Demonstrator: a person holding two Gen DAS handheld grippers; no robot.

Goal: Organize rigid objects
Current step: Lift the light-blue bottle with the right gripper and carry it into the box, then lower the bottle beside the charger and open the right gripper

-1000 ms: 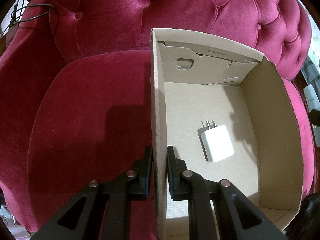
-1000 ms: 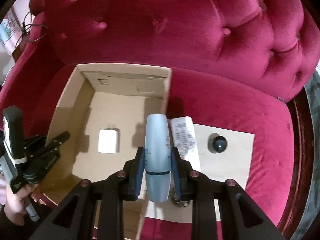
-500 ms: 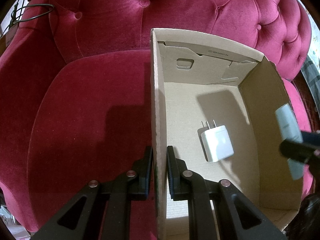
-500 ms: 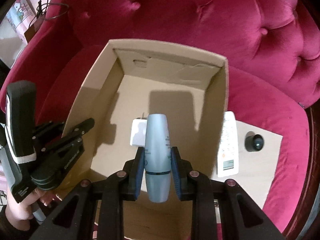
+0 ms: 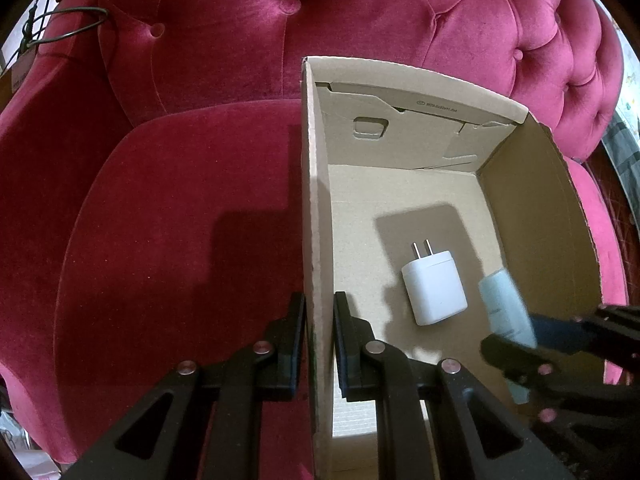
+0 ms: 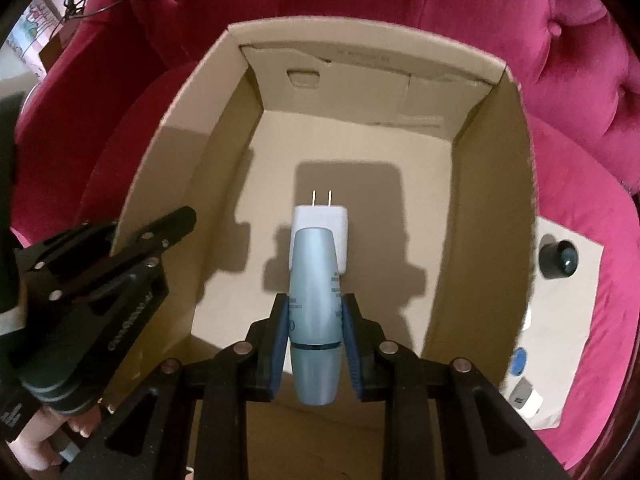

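An open cardboard box stands on a red velvet sofa. My left gripper is shut on the box's left wall, one finger on each side of it. A white plug charger lies flat on the box floor. My right gripper is shut on a pale blue bottle and hangs inside the box, just above and in front of the charger. The bottle's tip covers part of the charger in the right wrist view.
To the right of the box a flat cardboard sheet lies on the seat with a small black round object and other small items on it. The tufted sofa back rises behind the box. A hand holds the left gripper's handle.
My right gripper has carried the blue bottle leftward over the box's right wall and down into the box. The left gripper has kept its hold on the wall.
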